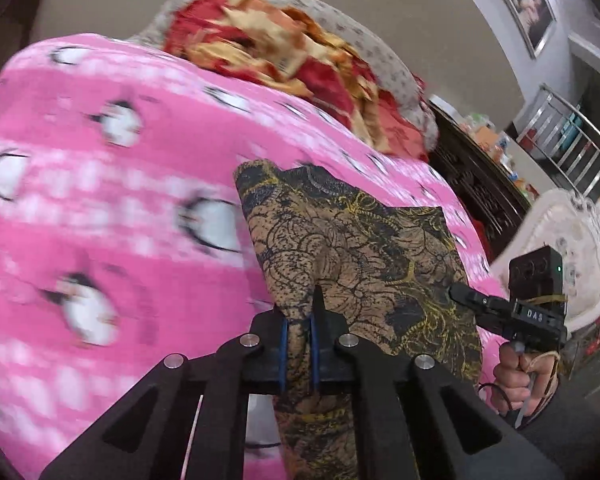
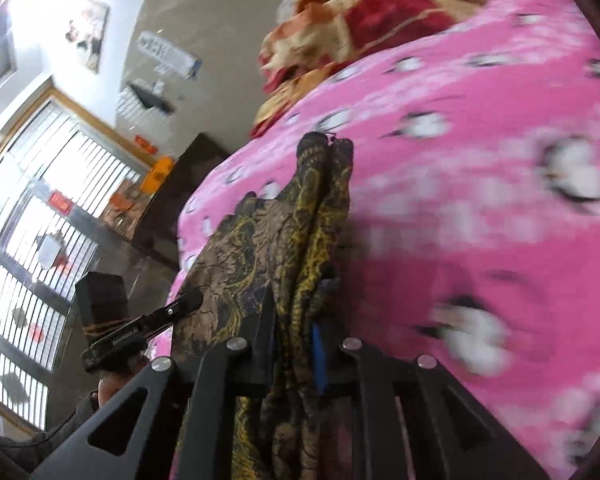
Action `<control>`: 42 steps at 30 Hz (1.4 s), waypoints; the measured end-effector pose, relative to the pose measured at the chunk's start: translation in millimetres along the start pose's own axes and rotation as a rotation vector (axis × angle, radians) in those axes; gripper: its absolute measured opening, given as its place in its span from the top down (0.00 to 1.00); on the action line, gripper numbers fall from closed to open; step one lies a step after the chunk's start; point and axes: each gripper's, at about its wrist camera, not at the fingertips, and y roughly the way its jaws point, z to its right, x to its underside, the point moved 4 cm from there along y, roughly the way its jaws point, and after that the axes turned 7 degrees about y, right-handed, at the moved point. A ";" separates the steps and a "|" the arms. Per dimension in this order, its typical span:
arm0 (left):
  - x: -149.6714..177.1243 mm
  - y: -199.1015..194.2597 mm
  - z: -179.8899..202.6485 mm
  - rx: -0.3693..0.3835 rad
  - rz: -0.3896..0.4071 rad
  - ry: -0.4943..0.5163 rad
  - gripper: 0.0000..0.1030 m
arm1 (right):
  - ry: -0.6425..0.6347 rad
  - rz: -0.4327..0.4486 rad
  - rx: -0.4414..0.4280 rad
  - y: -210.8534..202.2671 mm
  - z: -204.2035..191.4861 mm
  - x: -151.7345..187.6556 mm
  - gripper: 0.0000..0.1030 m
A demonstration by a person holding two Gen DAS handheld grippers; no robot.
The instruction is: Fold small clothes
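Left tool (image 1: 299, 320): clenched on a bunched edge of the cloth (image 1: 364, 240), a brown fabric with black and yellow floral print; the fabric passes between the blue-lined fingers (image 1: 314, 344) and hangs out behind them. Right tool (image 2: 294, 332): likewise clenched on gathered folds of the same cloth (image 2: 300, 220). The cloth lies partly spread over a pink blanket (image 1: 100, 200) with white penguin figures, its far corners resting on the blanket. In the left view the right tool (image 1: 466, 296) meets the cloth's right edge, a hand (image 1: 516, 380) gripping its handle. In the right view the left tool (image 2: 188, 302) touches the cloth's left edge. A red-and-tan quilt (image 1: 276, 44) lies beyond the blanket.
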 end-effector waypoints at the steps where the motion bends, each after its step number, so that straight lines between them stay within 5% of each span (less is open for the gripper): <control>1: -0.3 -2.7 -9.1 -0.006 0.002 -0.006 1.00 | -0.012 -0.002 -0.010 8.6 -6.6 1.2 0.86; 7: 20.0 47.5 -28.0 -0.005 -0.117 -0.046 0.96 | 0.048 -0.018 0.104 28.7 26.3 13.0 0.85; 13: 8.8 14.5 -30.6 -0.078 -0.109 -0.021 0.93 | 0.052 0.018 0.156 -1.4 14.0 16.0 0.82; 17: 0.1 -25.7 -16.3 -0.106 0.007 -0.017 0.93 | -0.086 0.053 0.238 -35.1 -29.5 22.1 0.80; 22: 23.8 -22.2 37.2 0.009 -0.026 0.028 0.93 | -0.397 -0.029 0.286 -20.7 -100.6 69.4 0.80; 24: 42.0 -11.6 46.2 0.009 -0.058 0.043 0.93 | -0.510 -0.050 0.358 -5.2 -113.9 91.0 0.80; 26: 68.2 10.4 38.9 -0.002 -0.126 0.027 0.94 | -0.486 -0.105 0.538 17.6 -83.7 101.5 0.79; 27: 74.1 11.8 37.7 0.011 -0.088 0.052 0.94 | -0.466 -0.118 0.587 21.9 -69.2 101.7 0.78; 31: 78.1 8.7 39.2 0.017 -0.034 0.093 0.94 | -0.378 -0.037 0.523 9.5 -47.1 101.7 0.67; 35: 77.4 8.8 38.2 0.030 -0.020 0.090 0.94 | -0.288 0.003 0.522 -1.8 -27.7 99.4 0.34; 37: 78.0 8.0 36.6 0.037 -0.016 0.083 0.94 | -0.224 0.014 0.459 0.0 -20.8 95.8 0.34; 42: 83.8 5.5 38.9 0.014 -0.010 0.088 0.94 | -0.292 0.047 0.518 0.0 -28.9 102.4 0.34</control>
